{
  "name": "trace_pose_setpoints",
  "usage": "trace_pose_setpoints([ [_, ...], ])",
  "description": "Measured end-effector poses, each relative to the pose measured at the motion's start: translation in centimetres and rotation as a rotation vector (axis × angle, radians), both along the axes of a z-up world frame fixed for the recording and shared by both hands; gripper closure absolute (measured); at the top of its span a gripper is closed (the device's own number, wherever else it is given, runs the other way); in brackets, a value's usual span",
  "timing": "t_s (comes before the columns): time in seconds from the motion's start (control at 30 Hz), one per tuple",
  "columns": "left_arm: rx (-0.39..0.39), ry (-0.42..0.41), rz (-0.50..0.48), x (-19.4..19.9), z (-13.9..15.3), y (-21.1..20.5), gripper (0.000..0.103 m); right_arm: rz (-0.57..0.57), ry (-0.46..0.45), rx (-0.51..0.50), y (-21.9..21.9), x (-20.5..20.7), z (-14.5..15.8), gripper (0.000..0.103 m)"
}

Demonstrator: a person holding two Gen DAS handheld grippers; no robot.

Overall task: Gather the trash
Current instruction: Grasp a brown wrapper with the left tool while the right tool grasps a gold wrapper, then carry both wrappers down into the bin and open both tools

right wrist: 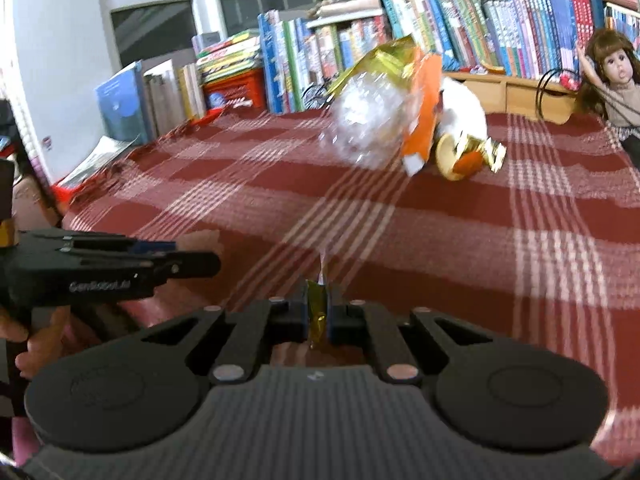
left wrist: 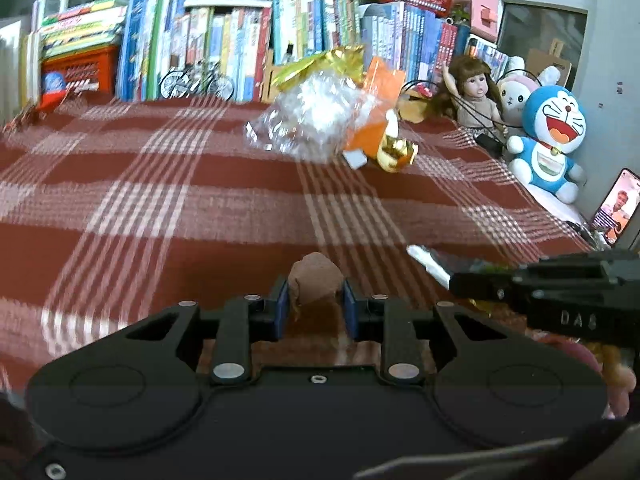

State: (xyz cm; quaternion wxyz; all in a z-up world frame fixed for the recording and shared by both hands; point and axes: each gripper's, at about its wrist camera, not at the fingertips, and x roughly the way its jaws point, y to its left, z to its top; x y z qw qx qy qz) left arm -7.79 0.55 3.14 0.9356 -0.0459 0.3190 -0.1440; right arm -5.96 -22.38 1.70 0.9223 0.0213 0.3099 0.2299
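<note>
Brown scrap [left wrist: 314, 282]: clamped in left gripper [left wrist: 314, 304], low over the plaid cloth [left wrist: 160, 200].
Gold wrapper [right wrist: 317, 312]: pinched by right gripper [right wrist: 318, 312].
Pile [left wrist: 332, 112]: far side, near the books [left wrist: 224, 40].
Advice: keep both grips firm (light scraps slip).
Unclear: no bin visible; pile blurred.

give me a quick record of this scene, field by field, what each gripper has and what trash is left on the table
surface: red and white checked tablecloth
left gripper: shut on a brown crumpled scrap
right gripper: shut on a gold wrapper
trash left: pile of clear plastic, orange packet and gold foil, far side of the cloth
backdrop: row of books
right edge: doll, blue plush toy, phone with lit screen
</note>
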Motion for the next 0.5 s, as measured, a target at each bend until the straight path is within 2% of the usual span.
trace_pose_setpoints([
  [0.23,0.005,0.158,-0.003,-4.5,-3.6,0.2,0.077,0.037,0.139,-0.010,0.9,-4.6,-4.0,0.091],
  [0.5,0.076,0.339,0.040,-5.6,-10.0,-0.1,0.077,0.060,0.313,-0.057,2.4,-6.6,-10.6,0.090],
])
